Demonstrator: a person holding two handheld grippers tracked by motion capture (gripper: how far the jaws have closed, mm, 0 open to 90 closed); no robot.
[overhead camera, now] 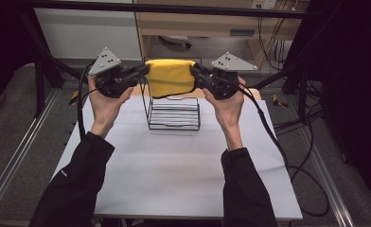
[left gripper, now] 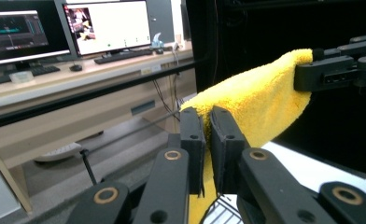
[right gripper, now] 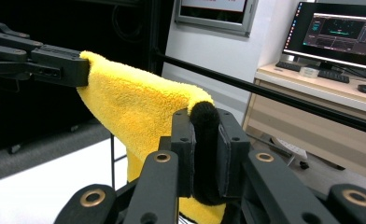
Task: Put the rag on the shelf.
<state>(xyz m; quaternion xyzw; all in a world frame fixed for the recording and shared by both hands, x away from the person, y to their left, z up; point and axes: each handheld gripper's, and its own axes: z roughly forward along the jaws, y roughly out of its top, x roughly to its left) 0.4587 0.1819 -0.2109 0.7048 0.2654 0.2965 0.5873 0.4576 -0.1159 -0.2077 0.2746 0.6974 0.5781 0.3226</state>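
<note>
**Op:** From the high view I have the yellow towel stretched between both tools, lifted above the black wire rack on the white table. The towel sits at about 12 o'clock from the table's middle, with the rack just under it.

**Desk:** What's the left one doing?

**Op:** My left gripper comes in from 9 o'clock of the towel, clamped onto its left corner. In the left gripper view its jaws are pinched nearly together on the towel edge, and the cloth runs away toward 2 o'clock to the other tool.

**Desk:** And the right?

**Op:** My right gripper comes in from 3 o'clock and is clamped on the right corner. In the right gripper view its jaws squeeze a dark rolled bit of the towel edge, and the cloth stretches off toward 10 o'clock to the left tool.

**Desk:** Is the towel touching the rack?

**Op:** The lower edge hangs near the top wires; I cannot tell whether it touches
</note>
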